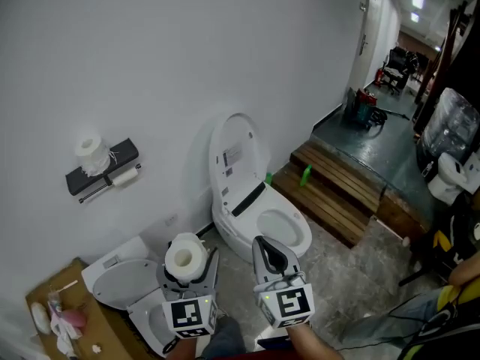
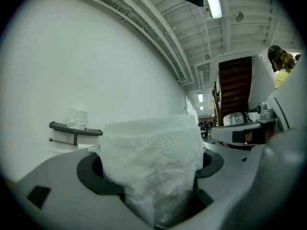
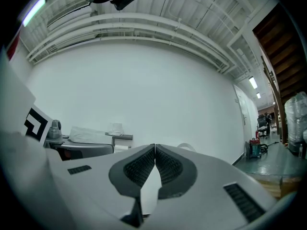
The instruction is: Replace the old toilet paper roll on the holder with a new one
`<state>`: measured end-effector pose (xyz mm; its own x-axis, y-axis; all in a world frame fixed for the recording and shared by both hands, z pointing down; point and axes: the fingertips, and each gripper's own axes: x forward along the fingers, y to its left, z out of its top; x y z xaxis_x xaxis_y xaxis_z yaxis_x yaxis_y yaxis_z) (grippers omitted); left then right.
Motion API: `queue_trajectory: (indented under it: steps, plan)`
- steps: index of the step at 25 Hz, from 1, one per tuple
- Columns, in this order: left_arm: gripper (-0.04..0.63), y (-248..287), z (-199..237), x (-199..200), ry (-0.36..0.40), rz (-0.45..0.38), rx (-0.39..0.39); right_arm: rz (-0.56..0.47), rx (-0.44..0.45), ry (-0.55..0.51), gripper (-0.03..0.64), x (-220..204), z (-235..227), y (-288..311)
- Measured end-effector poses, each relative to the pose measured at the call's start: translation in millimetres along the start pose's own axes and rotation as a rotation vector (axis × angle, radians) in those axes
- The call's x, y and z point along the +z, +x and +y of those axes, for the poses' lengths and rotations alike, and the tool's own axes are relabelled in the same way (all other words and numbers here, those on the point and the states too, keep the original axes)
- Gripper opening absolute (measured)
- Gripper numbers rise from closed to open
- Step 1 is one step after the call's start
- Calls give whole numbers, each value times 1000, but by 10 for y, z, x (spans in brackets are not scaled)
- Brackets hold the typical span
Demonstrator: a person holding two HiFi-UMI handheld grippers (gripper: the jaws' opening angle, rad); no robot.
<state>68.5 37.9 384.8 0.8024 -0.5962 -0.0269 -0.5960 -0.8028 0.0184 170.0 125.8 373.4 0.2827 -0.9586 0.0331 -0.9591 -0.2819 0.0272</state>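
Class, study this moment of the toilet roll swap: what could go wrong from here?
The new roll is only pinched in the left gripper; its soft paper could crush or slip. A spare roll sits atop the holder and could be knocked off. The right gripper is shut, so cannot yet grab.

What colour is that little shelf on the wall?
Dark grey, nearly black; the shelf shows best in the head view.

Black wall shelf — paper roll on top, grey floor — toilet standing
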Motion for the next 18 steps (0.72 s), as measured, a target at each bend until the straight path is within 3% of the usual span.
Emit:
queue_trajectory:
  steps: [10, 18]
  plan:
    - [443, 1081, 1447, -92, 27, -36, 162, -19, 177, -45, 18, 70, 521, 1993]
    - [443, 1290, 2320, -193, 43, 8, 347, -11, 390, -26, 18, 38, 1174, 2981]
